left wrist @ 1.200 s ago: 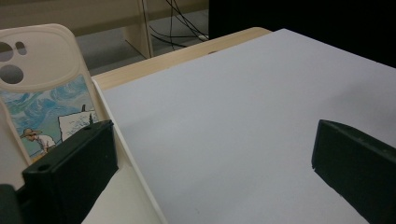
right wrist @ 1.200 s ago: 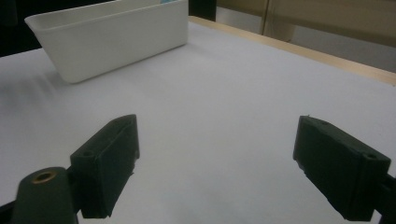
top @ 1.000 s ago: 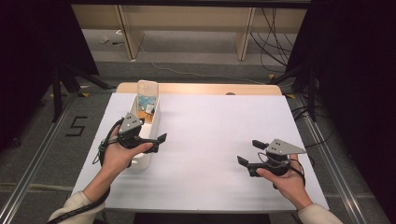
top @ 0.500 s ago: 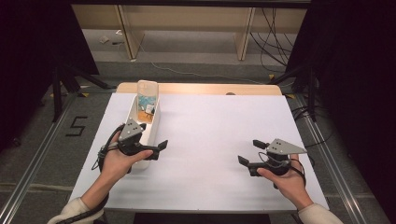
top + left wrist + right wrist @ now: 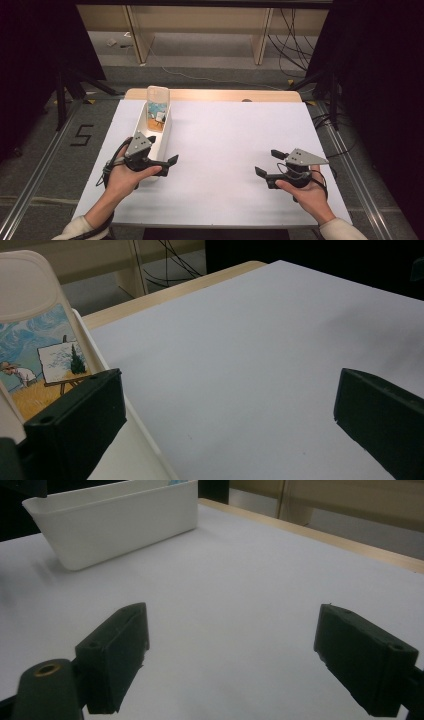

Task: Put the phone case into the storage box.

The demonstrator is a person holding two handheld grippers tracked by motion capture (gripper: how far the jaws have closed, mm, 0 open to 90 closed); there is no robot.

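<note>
A long white tray (image 5: 165,131) lies at the table's left, running away from me. Leaning in its far end is a tall card printed with a painter at an easel (image 5: 158,106). My left gripper (image 5: 162,150) is open over the tray's near end and holds nothing. In the left gripper view, one jaw of the left gripper (image 5: 227,390) hangs over the tray's rim (image 5: 95,347) below the card (image 5: 40,340), the other over bare paper. My right gripper (image 5: 266,162) is open and empty low over the table's right side. From my right gripper (image 5: 235,625) the tray (image 5: 115,520) is well ahead.
White paper (image 5: 235,135) covers the table, with a strip of wood (image 5: 220,95) along the far edge. Beyond it are wooden furniture legs (image 5: 135,30) and cables (image 5: 285,35) on the floor. Dark stands flank both sides.
My left gripper has drawn back along the tray toward the near edge and slightly right. The right gripper has barely moved.
</note>
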